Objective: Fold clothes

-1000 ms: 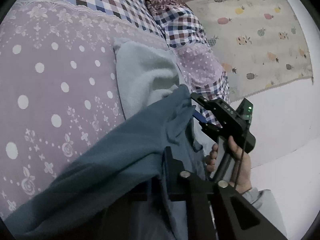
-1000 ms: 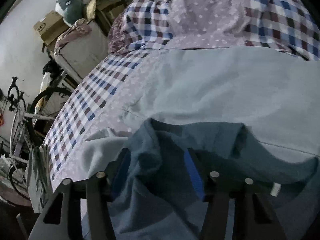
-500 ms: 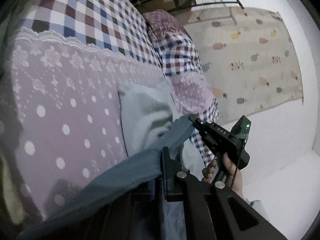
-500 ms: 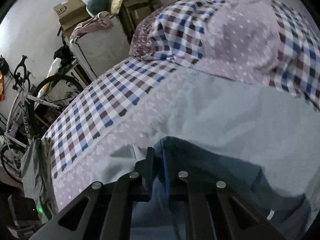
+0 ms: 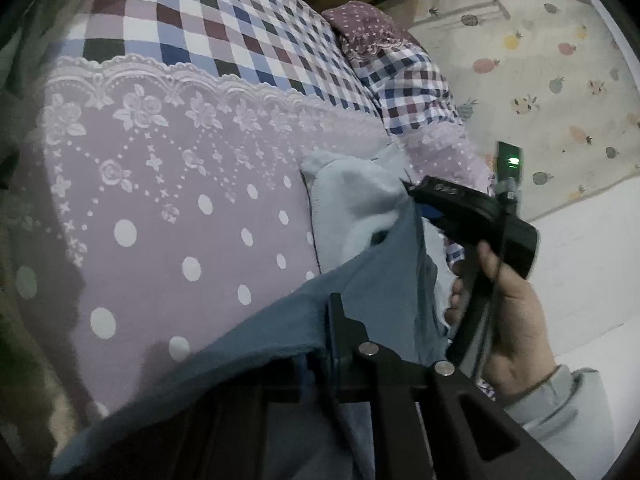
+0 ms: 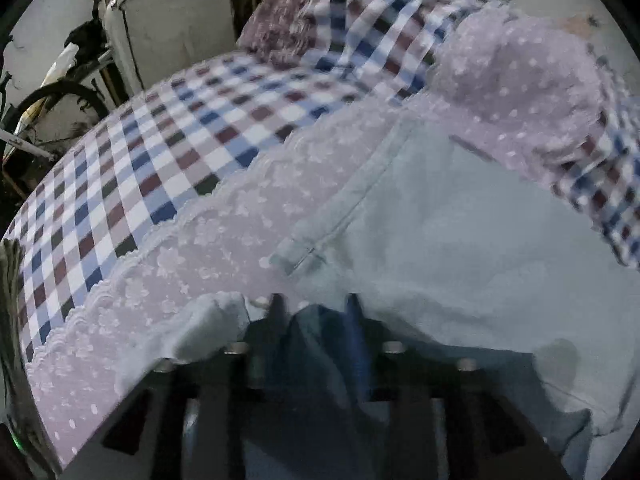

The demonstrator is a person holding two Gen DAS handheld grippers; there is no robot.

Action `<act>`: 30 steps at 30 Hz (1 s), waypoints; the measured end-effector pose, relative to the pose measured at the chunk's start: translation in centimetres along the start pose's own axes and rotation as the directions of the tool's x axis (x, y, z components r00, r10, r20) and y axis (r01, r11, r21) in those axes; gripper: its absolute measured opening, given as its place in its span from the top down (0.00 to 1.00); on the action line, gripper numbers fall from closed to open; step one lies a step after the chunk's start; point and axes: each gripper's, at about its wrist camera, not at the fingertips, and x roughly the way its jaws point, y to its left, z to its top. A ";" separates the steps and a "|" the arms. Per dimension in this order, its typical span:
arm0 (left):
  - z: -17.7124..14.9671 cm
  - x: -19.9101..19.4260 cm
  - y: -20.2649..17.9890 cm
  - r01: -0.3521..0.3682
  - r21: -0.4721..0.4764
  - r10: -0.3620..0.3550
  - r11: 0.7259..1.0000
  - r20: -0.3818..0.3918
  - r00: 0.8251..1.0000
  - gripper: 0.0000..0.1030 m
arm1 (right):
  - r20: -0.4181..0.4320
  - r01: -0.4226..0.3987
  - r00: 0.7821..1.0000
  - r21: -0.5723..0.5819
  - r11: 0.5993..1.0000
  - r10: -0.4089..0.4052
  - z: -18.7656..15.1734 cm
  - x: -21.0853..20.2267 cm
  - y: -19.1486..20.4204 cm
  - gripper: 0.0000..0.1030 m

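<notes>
Since a second ago we have drawn the dark blue cloth garment (image 5: 372,292) taut above the lilac dotted bed (image 5: 160,240); both the left hand-held gripper (image 5: 334,344) and right hand-held gripper (image 6: 316,320) are clamped on it, beside pale blue fleece (image 6: 460,240).

L gripper (image 5: 320,354) jaws clamped on cloth, R gripper (image 6: 316,312) jaws pinched too, R hand (image 5: 508,320) round handle

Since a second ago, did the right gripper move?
Yes. In the left wrist view the right gripper now sits higher against the pale blue garment, further up the bed toward the pillows, carrying the dark blue cloth.
</notes>
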 end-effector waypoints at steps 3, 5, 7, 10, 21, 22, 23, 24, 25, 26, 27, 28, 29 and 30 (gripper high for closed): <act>0.1 -0.5 -0.6 -0.035 0.006 0.035 0.999 0.010 0.999 0.76 | 0.058 -0.024 0.998 0.032 0.999 0.022 -0.4 -3.5 -1.2 0.32; -0.1 -1.1 -0.7 -0.047 0.004 0.047 0.999 0.016 0.999 0.66 | 0.097 -0.052 0.994 0.055 0.997 0.047 -1.2 -6.6 -2.4 0.29; -0.3 -1.8 -0.6 -0.057 0.000 0.057 0.998 0.022 0.998 0.56 | 0.131 -0.088 0.988 0.077 0.993 0.078 -2.4 -9.9 -3.7 0.28; -0.6 -2.7 -1.0 -0.077 0.002 0.077 0.997 0.034 0.996 0.46 | 0.185 -0.112 0.978 0.103 0.988 0.092 -6.5 -16.1 -6.9 0.28; -0.8 -8.1 -2.5 -0.249 0.006 0.244 0.969 0.177 0.954 0.26 | 0.269 -0.053 0.962 0.365 0.929 -0.050 -29.7 -33.2 -19.8 0.20; -0.8 -8.6 -3.0 -0.234 0.020 0.226 0.972 0.188 0.956 0.26 | 0.264 -0.052 0.963 0.398 0.916 -0.060 -32.3 -33.8 -20.8 0.20; -0.8 -9.1 -3.5 -0.220 0.035 0.208 0.975 0.200 0.957 0.26 | 0.260 -0.052 0.963 0.430 0.901 -0.068 -34.9 -34.1 -21.7 0.20; -1.0 -9.4 -4.1 -0.203 0.056 0.187 0.978 0.205 0.961 0.26 | 0.257 -0.048 0.963 0.462 0.886 -0.082 -37.2 -34.2 -22.3 0.20; -1.3 -9.4 -5.2 -0.181 0.090 0.161 0.979 0.197 0.967 0.25 | 0.257 -0.049 0.962 0.490 0.870 -0.090 -39.1 -34.2 -23.0 0.20; -1.7 -9.4 -6.3 -0.160 0.129 0.134 0.979 0.186 0.973 0.25 | 0.268 -0.073 0.960 0.521 0.850 -0.082 -40.9 -34.0 -23.7 0.20; -2.3 -9.0 -7.7 -0.138 0.175 0.110 0.975 0.162 0.981 0.25 | 0.290 -0.113 0.955 0.561 0.820 -0.067 -43.2 -33.7 -24.6 0.20; -2.9 -8.4 -8.8 -0.114 0.214 0.088 0.970 0.128 0.988 0.24 | 0.311 -0.152 0.949 0.589 0.794 -0.050 -45.0 -33.2 -25.3 0.20; -3.7 -7.5 -9.9 -0.092 0.251 0.071 0.964 0.088 0.994 0.24 | 0.330 -0.189 0.944 0.607 0.772 -0.029 -46.1 -32.5 -25.8 0.20; -4.8 -6.3 -11.0 -0.073 0.285 0.065 0.956 0.039 0.997 0.24 | 0.349 -0.225 0.937 0.623 0.749 -0.008 -47.3 -31.9 -26.4 0.20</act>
